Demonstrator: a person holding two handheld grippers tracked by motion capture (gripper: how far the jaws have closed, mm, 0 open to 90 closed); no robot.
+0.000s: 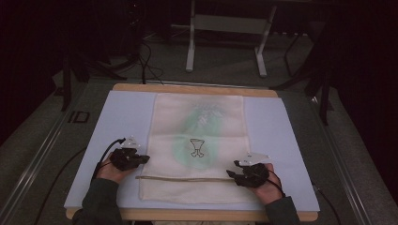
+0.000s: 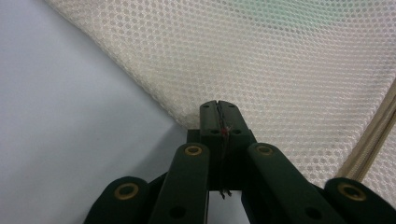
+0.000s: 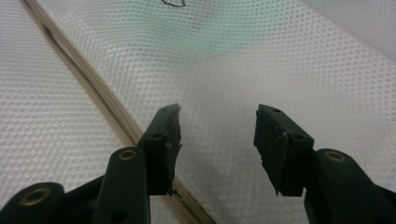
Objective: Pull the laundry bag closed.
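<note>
Cream mesh laundry bag [image 1: 197,145] with a green print and a black goblet-like drawing (no readable lettering), flat on the pale blue board [image 1: 122,117].

Left gripper [image 1: 141,158] rests level at the bag's left edge, jaws closed on the mesh border; right gripper [image 1: 233,174] hovers over the beige zipper [image 1: 183,178], jaws apart, empty.

Cream honeycomb-mesh bag [image 1: 199,140] with a green, perhaps printed, patch, tan zipper [image 1: 183,178], pale blue mat [image 1: 122,117]
</note>
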